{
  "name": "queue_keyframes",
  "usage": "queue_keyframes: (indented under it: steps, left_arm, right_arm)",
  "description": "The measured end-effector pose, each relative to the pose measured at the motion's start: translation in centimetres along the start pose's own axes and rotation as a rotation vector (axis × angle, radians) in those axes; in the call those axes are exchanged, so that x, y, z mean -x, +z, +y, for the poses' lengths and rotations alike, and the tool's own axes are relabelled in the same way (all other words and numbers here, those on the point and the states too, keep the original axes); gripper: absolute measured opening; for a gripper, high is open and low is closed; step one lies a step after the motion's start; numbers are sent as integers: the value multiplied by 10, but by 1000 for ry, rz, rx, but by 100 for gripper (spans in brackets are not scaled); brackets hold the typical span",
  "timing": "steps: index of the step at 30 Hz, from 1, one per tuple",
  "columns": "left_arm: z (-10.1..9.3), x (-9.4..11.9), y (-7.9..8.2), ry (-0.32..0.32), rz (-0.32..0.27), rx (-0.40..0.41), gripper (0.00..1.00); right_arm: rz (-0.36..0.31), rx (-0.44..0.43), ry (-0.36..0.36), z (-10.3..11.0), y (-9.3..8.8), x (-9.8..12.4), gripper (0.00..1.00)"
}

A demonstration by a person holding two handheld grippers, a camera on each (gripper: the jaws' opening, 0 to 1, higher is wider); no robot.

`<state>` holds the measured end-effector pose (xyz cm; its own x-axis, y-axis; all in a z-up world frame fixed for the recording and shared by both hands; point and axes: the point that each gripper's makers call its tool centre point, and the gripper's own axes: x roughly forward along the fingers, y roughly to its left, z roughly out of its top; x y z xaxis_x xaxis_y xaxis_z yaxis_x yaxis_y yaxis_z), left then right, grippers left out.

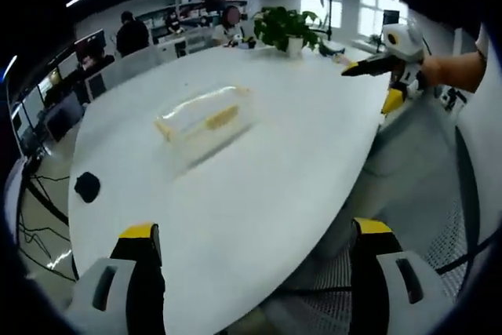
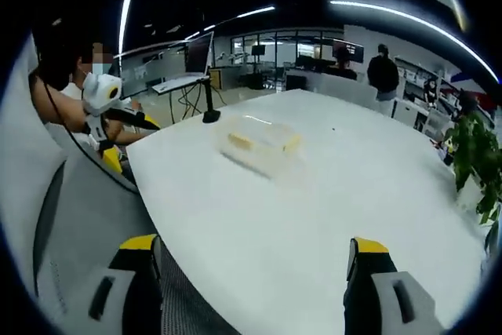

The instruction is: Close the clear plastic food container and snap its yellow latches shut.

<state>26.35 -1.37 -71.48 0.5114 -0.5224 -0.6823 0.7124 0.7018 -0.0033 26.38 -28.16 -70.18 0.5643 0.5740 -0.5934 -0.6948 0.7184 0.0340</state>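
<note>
The clear plastic food container with yellow latches point(image 1: 205, 121) point(image 2: 260, 143) is sitting mid-table on the white oval table point(image 1: 259, 186) point(image 2: 329, 217), well apart from both yellow-tipped grippers, left gripper point(image 1: 255, 234) and right gripper point(image 2: 252, 250), each gaping wide and gripping nothing.

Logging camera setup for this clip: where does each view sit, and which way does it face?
Left gripper view: rides the left gripper, facing across the white table at the clear container; the right gripper and a forearm show.
Right gripper view: rides the right gripper, facing the container from another side; the left gripper shows.
Shared: table, container, plant.
</note>
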Motion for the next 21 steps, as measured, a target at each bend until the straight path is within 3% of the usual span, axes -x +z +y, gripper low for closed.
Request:
queue_keyframes:
  steps: [3, 6, 21]
  left_arm:
    - [-2, -1, -3, 2, 1, -1, 98]
    - [-6, -1, -6, 0, -1, 6, 98]
    - [-14, -1, -10, -16, -4, 16, 97]
  right_arm:
    - [4, -35, 10, 6, -5, 0, 99]
    - [13, 3, -4, 6, -5, 2, 99]
    - [1, -24, -5, 7, -3, 5, 99]
